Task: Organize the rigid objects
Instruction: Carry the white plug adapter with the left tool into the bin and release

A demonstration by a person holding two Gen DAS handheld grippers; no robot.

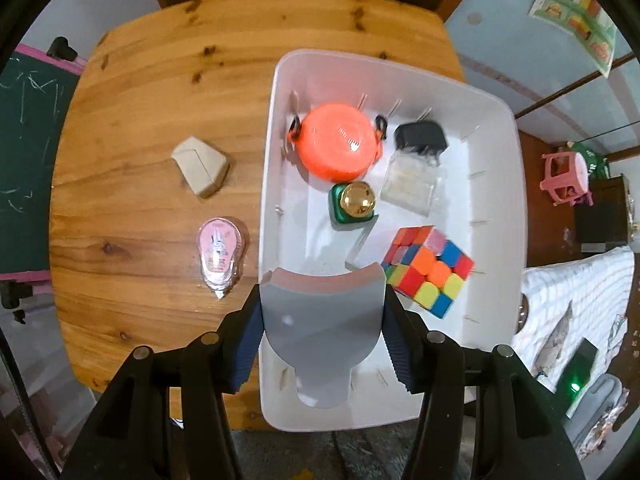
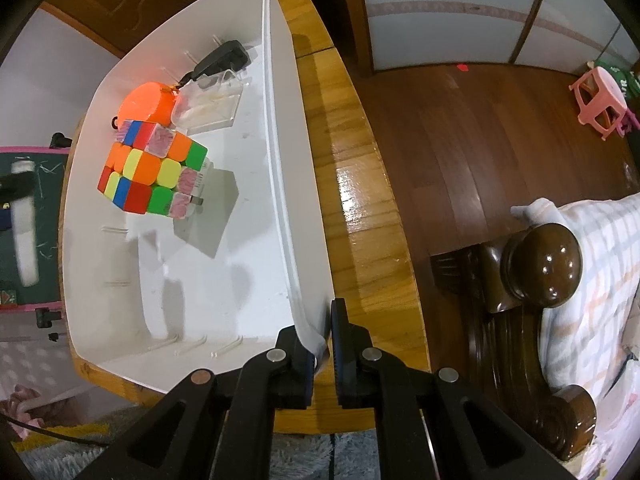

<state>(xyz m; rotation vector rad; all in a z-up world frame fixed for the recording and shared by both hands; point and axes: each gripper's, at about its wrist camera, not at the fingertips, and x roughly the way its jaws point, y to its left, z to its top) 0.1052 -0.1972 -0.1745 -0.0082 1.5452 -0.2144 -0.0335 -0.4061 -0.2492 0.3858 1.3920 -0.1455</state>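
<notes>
White bin (image 1: 267,184) on wooden table (image 1: 152,92): left gripper (image 1: 320,344) pinching a grey scoop (image 1: 320,320) over it, right gripper (image 2: 323,354) pressed together on its rim.

Outside the bin, on the table to its left: a tan folded box (image 1: 202,165), and nearer the camera a pink tape dispenser (image 1: 220,258), both well apart from the bin wall, nothing over them. Scoop hangs over the bin's near end, its curved edge toward the cube. Inside the bin: orange round case (image 1: 338,142) at the far end, black charger (image 1: 420,136) beside it, clear plastic box (image 1: 412,188) just below the charger, green-and-gold bottle (image 1: 354,204) near the middle, colour cube (image 1: 430,272) toward the bin's right wall. Right gripper's pads clamp the bin's near right corner; beyond that side, table edge, wood floor (image 2: 460,128), bedpost (image 2: 540,268).
</notes>
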